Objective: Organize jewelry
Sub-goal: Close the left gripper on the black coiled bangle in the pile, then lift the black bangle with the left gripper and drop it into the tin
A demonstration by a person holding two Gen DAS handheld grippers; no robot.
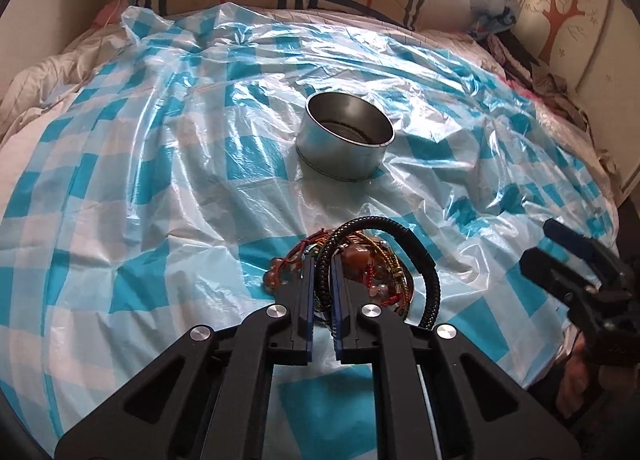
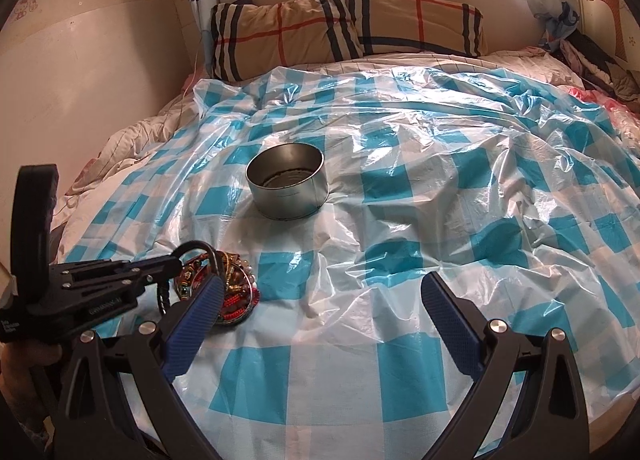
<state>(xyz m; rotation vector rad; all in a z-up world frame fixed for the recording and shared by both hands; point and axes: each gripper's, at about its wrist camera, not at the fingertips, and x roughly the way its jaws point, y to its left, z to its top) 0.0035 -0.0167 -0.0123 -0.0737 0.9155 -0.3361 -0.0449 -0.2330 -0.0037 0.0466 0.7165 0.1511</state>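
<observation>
A tangle of jewelry [image 1: 360, 264] — beaded bracelets w/ red and amber beads plus a black braided cord loop [image 1: 416, 252] — is lying on the blue-and-white checked plastic sheet [image 1: 140, 164] at the near edge of the bed, and the left gripper [image 1: 322, 272] is pinching down on it, jaws nearly together w/ the black cord caught btwn the pads. Further back, well apart from the pile, a round metal tin [image 1: 344, 136] is sitting upright and open; inside it's showing only its ridged bottom. The right gripper [image 2: 322, 300] is hovering just beside the pile, jaws spread wide w/ nothing btwn them but sheet, and a plaid pillow [image 2: 348, 28] is resting at the head of the bed.
</observation>
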